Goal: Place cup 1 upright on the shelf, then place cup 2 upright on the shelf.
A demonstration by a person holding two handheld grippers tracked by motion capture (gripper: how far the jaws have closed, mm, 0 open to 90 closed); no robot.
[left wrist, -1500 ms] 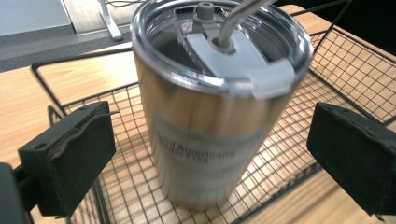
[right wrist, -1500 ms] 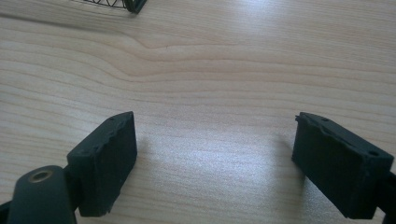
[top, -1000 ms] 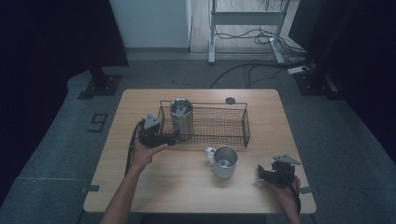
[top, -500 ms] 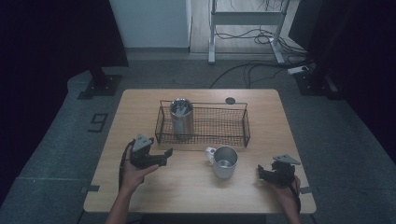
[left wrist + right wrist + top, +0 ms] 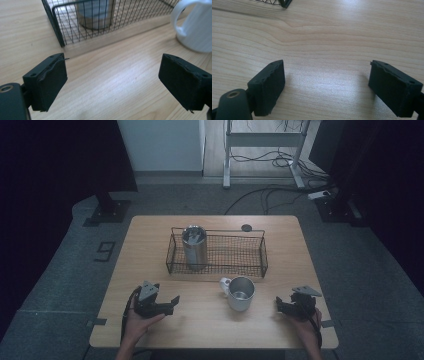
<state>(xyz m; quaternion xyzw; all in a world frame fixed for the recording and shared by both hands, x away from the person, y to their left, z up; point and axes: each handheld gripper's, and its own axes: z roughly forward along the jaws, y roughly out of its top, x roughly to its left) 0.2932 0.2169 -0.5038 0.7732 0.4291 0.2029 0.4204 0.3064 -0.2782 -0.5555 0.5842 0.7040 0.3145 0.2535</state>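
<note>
While the left hand-held gripper at lower left has just been narrowing its still-parted, empty jaws, the right hand-held gripper rests gaping and empty; the white mug stands between them, below the wire basket on the counter.

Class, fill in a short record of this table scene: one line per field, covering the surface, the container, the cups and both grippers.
surface: wooden table
container: wire basket, at mid-table
in basket: steel tumbler, upright at its left end
outside basket: white mug, upright, just in front of it
left gripper: jaws open, nothing between them, low over the table
right gripper: jaws open, nothing between them, near the table's right front corner
</note>
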